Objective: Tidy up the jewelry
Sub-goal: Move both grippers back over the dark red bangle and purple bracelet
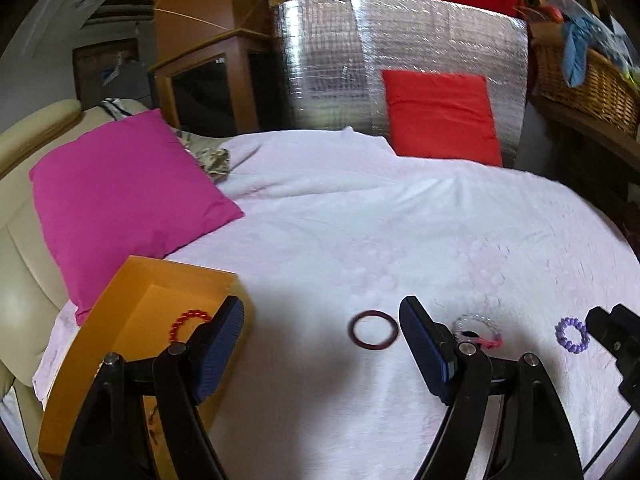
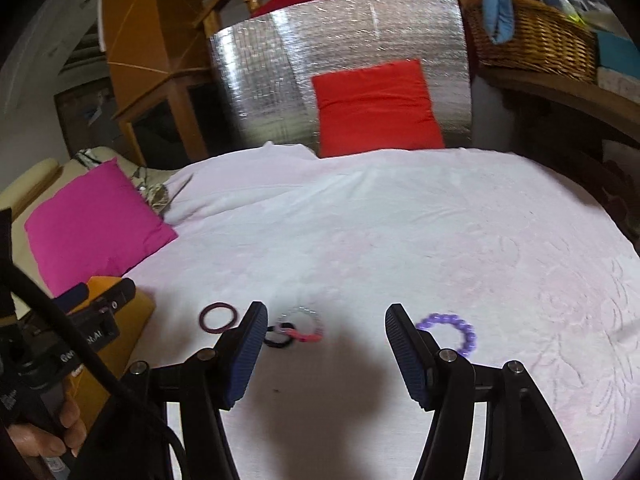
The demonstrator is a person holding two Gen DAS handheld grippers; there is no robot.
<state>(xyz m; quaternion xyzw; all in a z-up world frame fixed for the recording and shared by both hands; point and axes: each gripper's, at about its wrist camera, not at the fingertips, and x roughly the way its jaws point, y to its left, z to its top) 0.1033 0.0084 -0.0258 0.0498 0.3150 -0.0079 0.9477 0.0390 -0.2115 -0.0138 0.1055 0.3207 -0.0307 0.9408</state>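
Note:
An orange box [image 1: 132,304] sits at the left on the white bedspread [image 1: 360,220] with a red bead bracelet [image 1: 188,322] inside. A dark red bangle [image 1: 374,330] lies between my open left gripper's [image 1: 322,320] fingers, just ahead. A clear bead bracelet with pink and black rings [image 1: 478,330] and a purple bead bracelet [image 1: 572,334] lie to its right. My right gripper [image 2: 326,328] is open and empty; the clear bracelet [image 2: 300,326] is ahead of its left finger, the purple bracelet [image 2: 452,334] beside its right finger, the bangle [image 2: 218,317] further left.
A magenta cushion [image 1: 120,200] lies behind the box on a cream sofa [image 1: 24,272]. A red cushion [image 1: 440,116] leans on a silver foil panel [image 1: 360,60] at the back. A wicker basket [image 1: 584,80] stands on a shelf at the right.

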